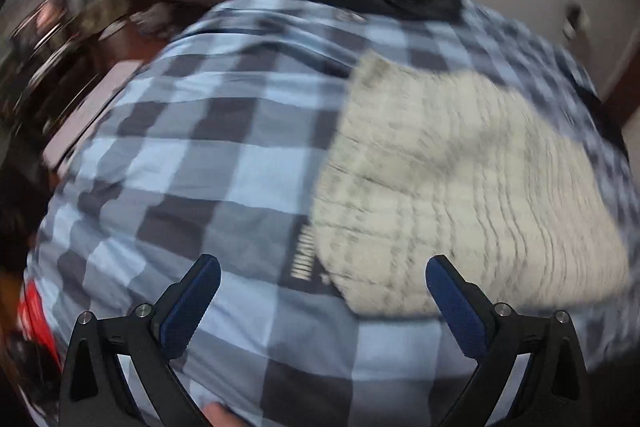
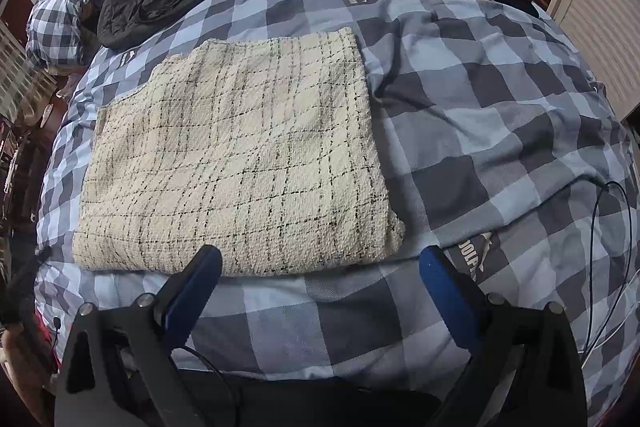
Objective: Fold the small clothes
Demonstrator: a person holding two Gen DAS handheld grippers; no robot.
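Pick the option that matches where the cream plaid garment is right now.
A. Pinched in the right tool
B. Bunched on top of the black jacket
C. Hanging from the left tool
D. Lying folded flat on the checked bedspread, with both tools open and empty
D: the cream plaid garment lies flat as a folded rectangle on the checked bedspread, and both the right tool and the left tool stand open with nothing between their pads.

The checked bedcover bears "DOLP" (rest hidden); other marks illegible.
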